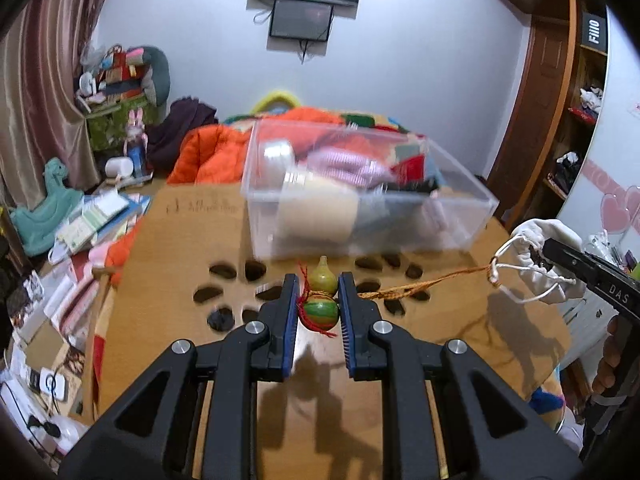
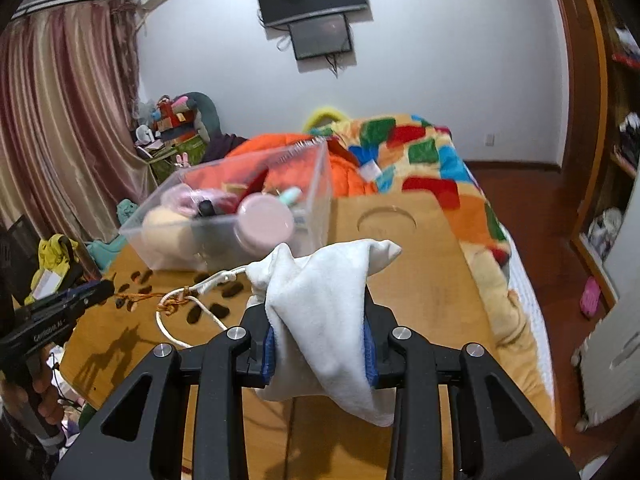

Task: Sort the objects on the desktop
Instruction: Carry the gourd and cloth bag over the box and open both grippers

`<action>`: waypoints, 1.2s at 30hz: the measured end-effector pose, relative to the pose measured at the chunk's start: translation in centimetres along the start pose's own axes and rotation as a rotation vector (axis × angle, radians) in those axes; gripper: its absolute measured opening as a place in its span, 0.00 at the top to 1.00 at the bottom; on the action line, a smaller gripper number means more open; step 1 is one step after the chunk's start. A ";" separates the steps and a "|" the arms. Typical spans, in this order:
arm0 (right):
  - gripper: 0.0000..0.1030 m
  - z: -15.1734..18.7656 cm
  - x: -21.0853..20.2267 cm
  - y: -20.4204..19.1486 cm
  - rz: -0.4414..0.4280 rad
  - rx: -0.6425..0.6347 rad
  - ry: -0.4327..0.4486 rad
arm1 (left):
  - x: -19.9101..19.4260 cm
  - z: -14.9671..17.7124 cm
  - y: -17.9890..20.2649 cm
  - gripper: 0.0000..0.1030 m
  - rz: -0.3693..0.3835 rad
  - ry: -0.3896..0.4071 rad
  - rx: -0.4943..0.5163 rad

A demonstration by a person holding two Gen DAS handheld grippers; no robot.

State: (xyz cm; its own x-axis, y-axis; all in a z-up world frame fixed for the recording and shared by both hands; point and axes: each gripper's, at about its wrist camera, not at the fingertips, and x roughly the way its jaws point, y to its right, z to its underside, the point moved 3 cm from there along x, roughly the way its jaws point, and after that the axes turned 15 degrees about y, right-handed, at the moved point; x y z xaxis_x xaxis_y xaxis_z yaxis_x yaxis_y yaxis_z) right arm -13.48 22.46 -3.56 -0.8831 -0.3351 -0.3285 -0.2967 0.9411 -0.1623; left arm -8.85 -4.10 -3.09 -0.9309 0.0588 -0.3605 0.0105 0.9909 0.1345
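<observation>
Two claws are engaged, each gripping one item above the wooden desk (image 1: 180, 248).

Left wrist view: the left claw (image 1: 319, 300) is closed on a small gourd ornament (image 1: 321, 300), green-yellow on its upper bulb and striped green, red and orange on the lower one, with red thread tied at the waist. The blue pads (image 1: 291, 312) press the lower bulb from both sides; the tip points away from the camera. An orange braided cord (image 1: 420, 285) runs from the gourd toward the desk's right edge, where it knots onto the white drawstring (image 1: 516, 268) of a white cloth pouch (image 1: 548, 256). The right claw (image 1: 550, 258) grips that pouch above the desk's right edge. A clear plastic box (image 1: 360, 200), blurred, sits toward the far edge and holds mixed items. Dark oval cut-outs (image 1: 224, 272) pierce the desk surface between box and gourd.

Right wrist view: the right claw (image 2: 320, 344) is closed on the white cloth pouch (image 2: 324, 300), which bulges above and hangs below the pads. The drawstring (image 2: 208, 280) leads leftward to the knot with the orange cord (image 2: 140, 298), which ends at the left claw (image 2: 106, 292) over the desk's left edge; the gourd is not discernible here. The clear box (image 2: 240, 216) stands at the far left corner of the desk (image 2: 420, 280), a pink round lid (image 2: 266, 220) leaning against its near wall.
</observation>
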 end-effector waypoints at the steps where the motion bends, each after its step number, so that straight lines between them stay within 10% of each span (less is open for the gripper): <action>1: 0.71 -0.3 0.0 -0.2 -0.003 -0.005 0.006 | -0.1 -0.6 0.1 0.82 0.004 0.014 0.002; 36: 0.71 -8.4 10.8 -5.1 -0.132 -0.143 0.049 | 8.1 -9.2 0.8 0.82 0.062 0.065 0.027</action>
State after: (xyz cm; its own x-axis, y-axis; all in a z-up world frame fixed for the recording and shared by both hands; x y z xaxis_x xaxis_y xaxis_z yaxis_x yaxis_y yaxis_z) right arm -24.56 14.42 1.52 -0.8486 -0.4568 -0.2670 -0.4569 0.8871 -0.0656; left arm -19.77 -3.98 2.60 -0.9497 0.1133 -0.2918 0.0780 0.9885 0.1299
